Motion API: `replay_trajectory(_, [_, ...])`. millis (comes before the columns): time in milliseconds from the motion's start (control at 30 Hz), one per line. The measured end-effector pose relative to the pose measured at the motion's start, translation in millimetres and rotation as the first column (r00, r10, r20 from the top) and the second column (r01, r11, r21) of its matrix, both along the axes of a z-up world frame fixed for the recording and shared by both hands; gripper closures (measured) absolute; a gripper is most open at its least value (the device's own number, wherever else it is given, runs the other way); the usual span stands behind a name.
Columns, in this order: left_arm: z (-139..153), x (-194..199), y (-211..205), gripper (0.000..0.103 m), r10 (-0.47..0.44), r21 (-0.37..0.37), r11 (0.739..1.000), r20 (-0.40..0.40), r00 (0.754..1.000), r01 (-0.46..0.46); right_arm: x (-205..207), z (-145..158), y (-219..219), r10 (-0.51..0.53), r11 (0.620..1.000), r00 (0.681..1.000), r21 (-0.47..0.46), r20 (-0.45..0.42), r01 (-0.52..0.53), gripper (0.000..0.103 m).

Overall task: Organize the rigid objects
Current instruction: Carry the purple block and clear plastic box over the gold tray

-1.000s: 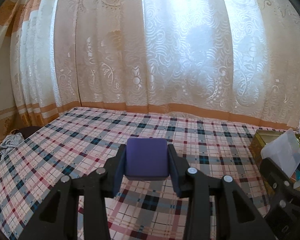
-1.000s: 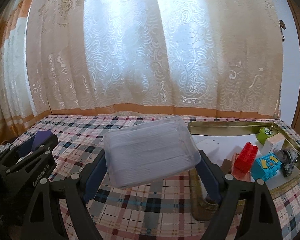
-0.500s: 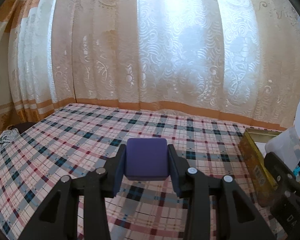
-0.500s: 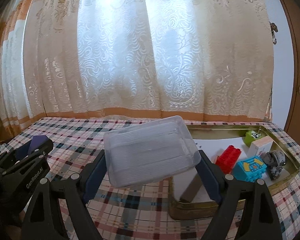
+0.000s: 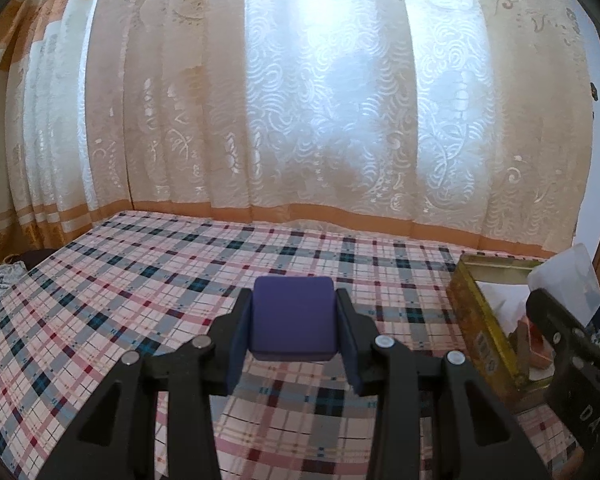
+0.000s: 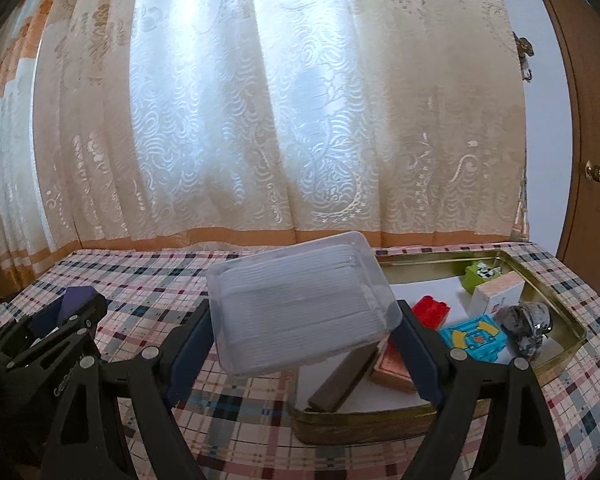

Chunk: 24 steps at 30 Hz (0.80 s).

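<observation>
Left wrist view: left gripper [image 5: 293,330] jaws clamp purple block [image 5: 292,318], frame centre.
Right gripper [image 6: 305,334]: jaws pinch clear plastic box [image 6: 300,300].
Progress: gold tin [image 6: 560,308], lower right, partly filled; both items probably left.

Flat surface covered with a pink, white and dark blue checked cloth [image 5: 148,280], shiny gold metal tin tray [image 6: 556,308] sitting on the cloth near its right end
</observation>
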<state>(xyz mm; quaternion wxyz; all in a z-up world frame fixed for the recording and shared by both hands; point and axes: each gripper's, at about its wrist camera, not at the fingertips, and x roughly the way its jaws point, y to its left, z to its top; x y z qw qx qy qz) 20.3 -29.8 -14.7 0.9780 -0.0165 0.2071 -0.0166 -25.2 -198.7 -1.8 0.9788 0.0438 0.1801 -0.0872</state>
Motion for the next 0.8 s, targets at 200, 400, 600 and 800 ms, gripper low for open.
replay_trajectory(200, [4.9, -4.2, -17.7, 0.064, -0.030, 0.006, 1.000, 0.014, 0.999, 0.030, -3.1, 3.0, -15.2, -0.023, 1.000, 1.000, 0.010, 0.014, 0.023, 0.016])
replay_trajectory(400, [10.4, -8.6, -34.5, 0.064, -0.054, 0.011, 0.998, 0.030, 0.998, 0.054, -6.3, 5.3, -30.7, -0.043, 0.999, 0.999, 0.016, 0.024, 0.042, 0.016])
replay_trajectory(600, [14.6, -11.5, -51.2, 0.064, -0.070, 0.020, 0.997, 0.048, 0.996, 0.069, -9.1, 9.1, -46.9, -0.068, 0.997, 0.997, 0.029, 0.036, 0.067, 0.016])
replay_trajectory(800, [21.5, -14.4, -67.4, 0.064, -0.092, 0.020, 0.996, 0.067, 0.994, 0.090, -10.8, 11.2, -63.8, -0.090, 0.995, 0.995, 0.050, 0.041, 0.088, 0.016])
